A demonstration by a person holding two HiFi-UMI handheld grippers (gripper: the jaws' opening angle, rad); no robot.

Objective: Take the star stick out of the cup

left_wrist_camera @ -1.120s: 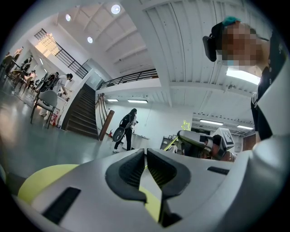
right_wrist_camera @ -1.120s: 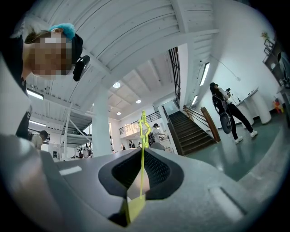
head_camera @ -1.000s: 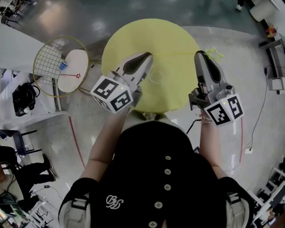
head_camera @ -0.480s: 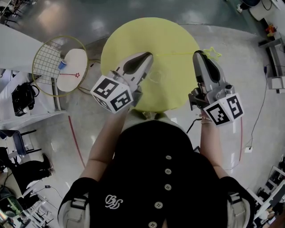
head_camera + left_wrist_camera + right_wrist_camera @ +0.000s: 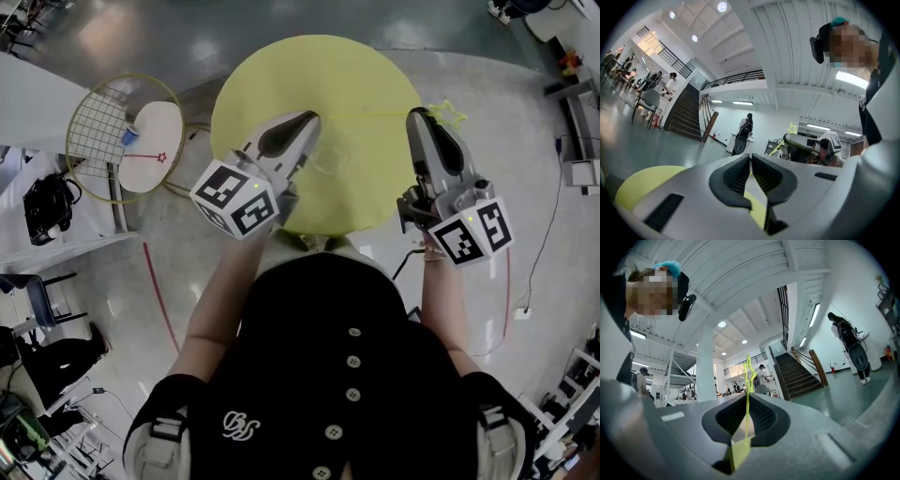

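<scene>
My right gripper (image 5: 420, 114) (image 5: 747, 397) is shut on the thin yellow-green star stick (image 5: 749, 373). In the head view the star (image 5: 451, 112) sticks out to the gripper's right and the shaft runs left over the round yellow table (image 5: 281, 75). The left gripper view shows that star (image 5: 792, 127) above the right gripper. A faint clear cup outline (image 5: 328, 161) stands on the table between the grippers, apart from the stick. My left gripper (image 5: 307, 120) (image 5: 751, 157) hovers over the table's left half with its jaws together and nothing in them.
On the floor to the left a badminton racket (image 5: 103, 131) lies by a small white round board (image 5: 159, 131) with a blue cup (image 5: 131, 138) and a red star stick (image 5: 148, 158). A cable (image 5: 548, 234) runs across the floor at right. People stand in the hall beyond.
</scene>
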